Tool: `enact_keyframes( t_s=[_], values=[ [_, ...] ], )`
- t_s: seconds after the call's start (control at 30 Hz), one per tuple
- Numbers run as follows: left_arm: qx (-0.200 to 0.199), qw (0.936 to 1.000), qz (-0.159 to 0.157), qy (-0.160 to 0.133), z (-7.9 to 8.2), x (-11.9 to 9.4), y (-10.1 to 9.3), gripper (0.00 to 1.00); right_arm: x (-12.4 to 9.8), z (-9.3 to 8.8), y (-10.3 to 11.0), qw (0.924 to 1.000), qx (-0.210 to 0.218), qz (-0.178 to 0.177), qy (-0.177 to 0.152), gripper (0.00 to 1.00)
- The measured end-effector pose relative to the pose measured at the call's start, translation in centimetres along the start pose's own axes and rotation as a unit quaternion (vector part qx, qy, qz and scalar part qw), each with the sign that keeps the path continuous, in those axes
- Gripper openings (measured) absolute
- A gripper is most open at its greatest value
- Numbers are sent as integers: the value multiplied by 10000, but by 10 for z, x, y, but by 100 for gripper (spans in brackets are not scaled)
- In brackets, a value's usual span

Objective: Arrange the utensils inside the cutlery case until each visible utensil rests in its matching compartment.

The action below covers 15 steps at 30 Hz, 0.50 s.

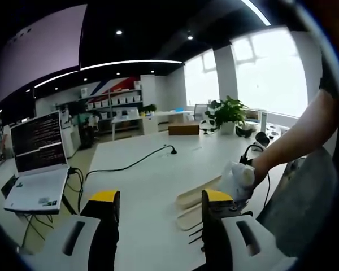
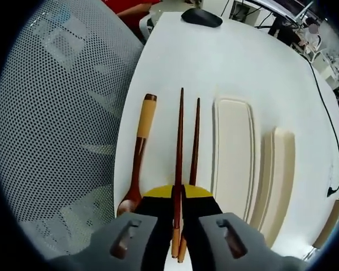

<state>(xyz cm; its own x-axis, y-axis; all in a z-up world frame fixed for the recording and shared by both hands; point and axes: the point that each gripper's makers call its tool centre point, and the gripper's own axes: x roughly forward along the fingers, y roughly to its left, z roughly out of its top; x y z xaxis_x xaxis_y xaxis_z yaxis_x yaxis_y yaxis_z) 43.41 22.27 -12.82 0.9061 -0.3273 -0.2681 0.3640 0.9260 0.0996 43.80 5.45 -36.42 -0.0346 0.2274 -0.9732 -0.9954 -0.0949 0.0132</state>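
White surface (image 2: 175,51) carries everything: the right hand-held gripper (image 2: 178,204) clamps a dark wooden chopstick (image 2: 179,147), its partner (image 2: 195,141) alongside, brown wooden spoon (image 2: 138,152) left, cream cutlery case (image 2: 233,158) right. Left hand-held gripper (image 1: 160,199) gapes empty.

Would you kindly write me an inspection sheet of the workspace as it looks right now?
Surface: white table, mostly bare.
Job's things: two chopsticks lie side by side; wooden spoon lies left of them near the table edge; cream case tray and its lid lie right of them, both with nothing in them.
Clutter: computer mouse at the far end.
Grippers: right tongs closed on the chopsticks; left tongs open, holding nothing.
Cables: black cable across the table; another by the right edge.
Surroundings: mesh chair, laptop, potted plant, shelving, windows.
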Motion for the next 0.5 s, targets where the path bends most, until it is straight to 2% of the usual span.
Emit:
enact_keyframes(
  t_s=[0.27,0.37,0.4,0.43,0.5],
  values=[
    [1,10000,4,8,0,0,0,60,0,0,-1,9999,157,13,-57,0],
    [5,10000,12,7,0,0,0,60,0,0,1,9999,-94,102,-98,1],
    [7,10000,15,6,0,0,0,60,0,0,0,9999,-52,112,-88,1],
    [7,10000,17,6,0,0,0,60,0,0,1,9994,332,126,-39,1],
    [8,10000,22,9,0,0,0,60,0,1,-1,9996,242,108,-25,1]
  ],
)
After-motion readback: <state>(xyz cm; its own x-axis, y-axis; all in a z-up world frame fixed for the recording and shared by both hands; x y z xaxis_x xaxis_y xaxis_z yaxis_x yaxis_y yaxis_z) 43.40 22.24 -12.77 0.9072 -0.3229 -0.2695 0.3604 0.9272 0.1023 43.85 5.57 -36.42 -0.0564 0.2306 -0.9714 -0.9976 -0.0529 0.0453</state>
